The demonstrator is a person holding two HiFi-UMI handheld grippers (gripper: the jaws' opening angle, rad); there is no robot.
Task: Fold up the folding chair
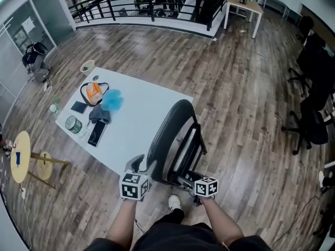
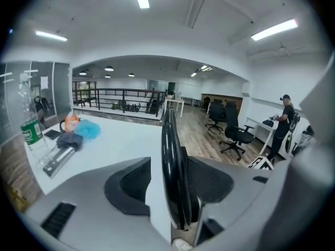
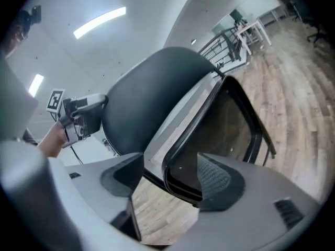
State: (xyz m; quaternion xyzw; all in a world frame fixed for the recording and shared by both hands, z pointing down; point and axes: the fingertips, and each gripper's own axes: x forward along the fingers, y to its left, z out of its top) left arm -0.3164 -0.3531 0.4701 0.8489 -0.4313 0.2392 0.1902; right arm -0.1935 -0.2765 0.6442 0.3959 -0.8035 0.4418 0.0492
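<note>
The folding chair [image 1: 171, 132] stands on the wood floor [image 1: 235, 103] right in front of you, its black back and seat close together. Your left claw [image 2: 168, 188] is at the chair's near left edge with its jaws apart. The chair's thin black edge runs upright between the pads, and a strip of white shows between that edge and the left pad, so nothing is clamped. Your right claw [image 3: 166, 178] is at the chair's near right corner, and its jaws are apart too. The rounded corner of the black frame lies between its pads, with bare floor showing in the gap beside the left one. The white counter [image 1: 144, 111] lies just left of the chair. It carries a blue puff [image 1: 112, 101], a green can [image 1: 73, 124] and a dark phone [image 1: 97, 132], all well apart from the chair.
</note>
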